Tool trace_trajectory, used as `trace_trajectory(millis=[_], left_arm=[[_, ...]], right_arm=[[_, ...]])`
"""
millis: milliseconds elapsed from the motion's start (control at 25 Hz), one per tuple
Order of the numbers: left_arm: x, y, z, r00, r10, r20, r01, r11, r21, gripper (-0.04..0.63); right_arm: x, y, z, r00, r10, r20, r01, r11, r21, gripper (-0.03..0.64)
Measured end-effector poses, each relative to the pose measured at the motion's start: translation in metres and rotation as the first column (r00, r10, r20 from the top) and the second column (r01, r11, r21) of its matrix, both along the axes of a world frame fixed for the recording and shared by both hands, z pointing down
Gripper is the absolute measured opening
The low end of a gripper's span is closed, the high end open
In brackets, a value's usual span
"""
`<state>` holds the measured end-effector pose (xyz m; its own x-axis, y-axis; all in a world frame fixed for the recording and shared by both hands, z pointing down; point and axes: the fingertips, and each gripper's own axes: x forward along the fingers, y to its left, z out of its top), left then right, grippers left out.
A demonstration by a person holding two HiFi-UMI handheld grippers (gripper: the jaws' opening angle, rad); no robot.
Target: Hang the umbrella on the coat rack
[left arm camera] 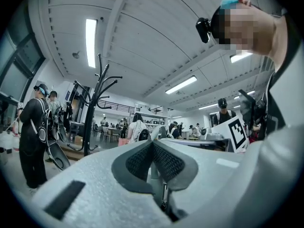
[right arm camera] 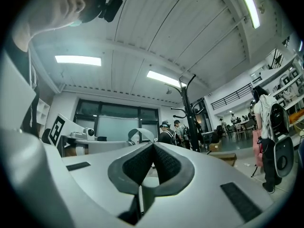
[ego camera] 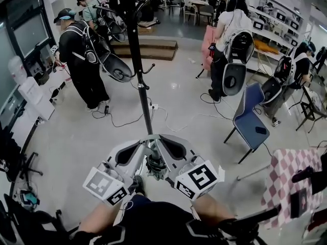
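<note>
Carry step: the left gripper (ego camera: pixel 147 148) and right gripper (ego camera: pixel 164 148), each with jaws pressed together, appear to pinch the folded umbrella (ego camera: pixel 156 167) and its strap loop (right arm camera: pixel 137 133) near the coat rack (ego camera: pixel 137 50); next, raise the loop over a hook (ego camera: pixel 148 68).

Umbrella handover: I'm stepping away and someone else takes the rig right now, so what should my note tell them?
Left tongs: shut, with a pale strap pinched between them.
Right tongs: shut on what seems to be the same strap, its loop standing past the tips.
The umbrella hangs as a dark bundle under the two meeting tips.
The coat rack stands straight ahead, apart from both.
Done: umbrella lifted.
Left: reach the rack, slip the loop over a hook, then release.
</note>
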<state>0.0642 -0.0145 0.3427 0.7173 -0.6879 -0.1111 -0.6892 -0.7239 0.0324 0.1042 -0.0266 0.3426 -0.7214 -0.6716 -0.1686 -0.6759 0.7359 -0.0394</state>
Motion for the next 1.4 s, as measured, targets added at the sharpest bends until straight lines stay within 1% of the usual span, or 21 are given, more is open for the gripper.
trace_trajectory(millis=[80,240,400,680,840,1120,1280,1400], left_arm=[[-0.006,-0.008,0.0,1.0,0.002,-0.015,-0.002,1.0,-0.002,0.009],[-0.038,-0.028,-0.008,0.999,0.011,-0.033,-0.011,1.0,-0.005,0.009],[-0.056,-0.054,-0.011,0.998,0.01,-0.055,-0.01,1.0,-0.003,0.009],[-0.099,-0.108,-0.019,0.998,0.009,-0.066,-0.01,1.0,-0.009,0.009],[-0.114,-0.142,-0.025,0.997,0.025,-0.066,-0.025,1.0,0.002,0.009],[-0.127,-0.187,-0.048,0.993,0.088,-0.075,-0.085,0.995,0.045,0.009],[-0.13,-0.204,-0.066,0.987,0.15,-0.062,-0.143,0.985,0.094,0.009],[-0.131,-0.221,-0.087,0.981,0.183,-0.058,-0.175,0.978,0.116,0.009]], right_arm=[[-0.007,-0.01,-0.001,1.0,0.001,-0.011,-0.001,1.0,-0.003,0.008],[-0.04,-0.03,-0.009,1.0,0.0,-0.024,-0.001,1.0,-0.007,0.008],[-0.059,-0.054,-0.012,0.999,-0.005,-0.037,0.005,1.0,-0.007,0.009],[-0.096,-0.104,-0.017,0.999,0.0,-0.05,-0.001,1.0,-0.021,0.009],[-0.112,-0.137,-0.025,0.998,0.011,-0.061,-0.011,1.0,-0.008,0.008],[-0.13,-0.183,-0.048,0.997,0.052,-0.063,-0.05,0.998,0.037,0.008],[-0.133,-0.201,-0.066,0.994,0.099,-0.044,-0.096,0.992,0.078,0.008],[-0.134,-0.217,-0.086,0.992,0.123,-0.034,-0.119,0.988,0.103,0.008]])
